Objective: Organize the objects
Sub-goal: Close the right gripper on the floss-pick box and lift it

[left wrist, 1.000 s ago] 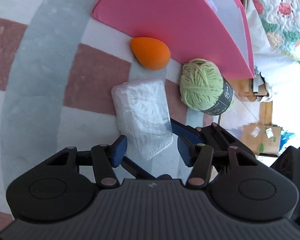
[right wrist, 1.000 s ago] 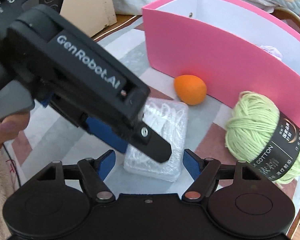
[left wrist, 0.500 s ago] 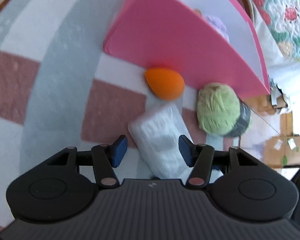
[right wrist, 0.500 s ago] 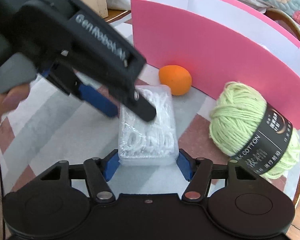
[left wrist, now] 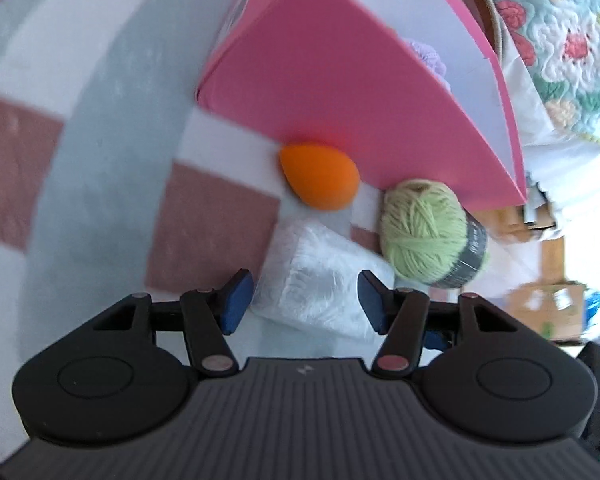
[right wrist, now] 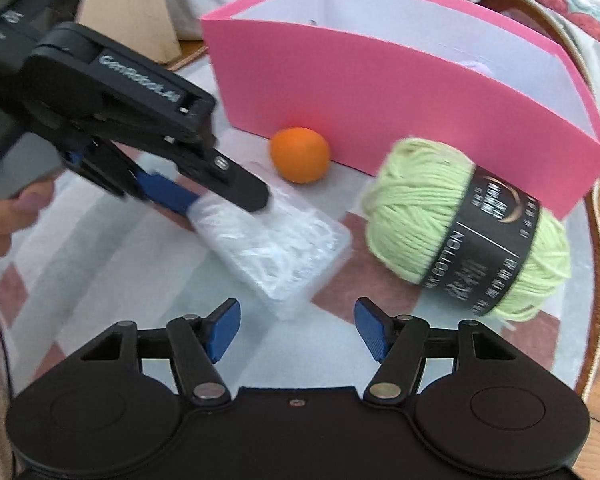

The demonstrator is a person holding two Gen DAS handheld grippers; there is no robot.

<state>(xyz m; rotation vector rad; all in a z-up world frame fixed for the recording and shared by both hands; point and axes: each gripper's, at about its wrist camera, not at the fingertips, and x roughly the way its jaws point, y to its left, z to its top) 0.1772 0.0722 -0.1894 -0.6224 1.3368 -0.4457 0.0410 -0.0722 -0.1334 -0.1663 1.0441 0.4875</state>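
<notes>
A clear plastic packet of white pieces point(right wrist: 276, 248) is tilted, its far end held between the fingers of my left gripper point(right wrist: 220, 196). In the left wrist view the packet point(left wrist: 316, 280) sits between the blue pads, with the left gripper point(left wrist: 306, 300) closed on its sides. My right gripper point(right wrist: 298, 330) is open and empty just in front of the packet's near corner. An orange sponge egg point(right wrist: 300, 154) and a green yarn ball point(right wrist: 460, 220) lie against the pink box point(right wrist: 380, 96). A purple item point(left wrist: 428, 56) lies inside the box.
The objects sit on a round checked mat point(right wrist: 100, 264) in grey, white and dull red. A quilt point(left wrist: 560, 20) lies behind the box. Cardboard pieces point(left wrist: 548, 312) lie off the mat's right side. A wooden block point(right wrist: 128, 8) stands at the back left.
The right gripper let go of the packet and drew back. The left gripper closed on the packet and lifted its far end, tilting and turning it.
</notes>
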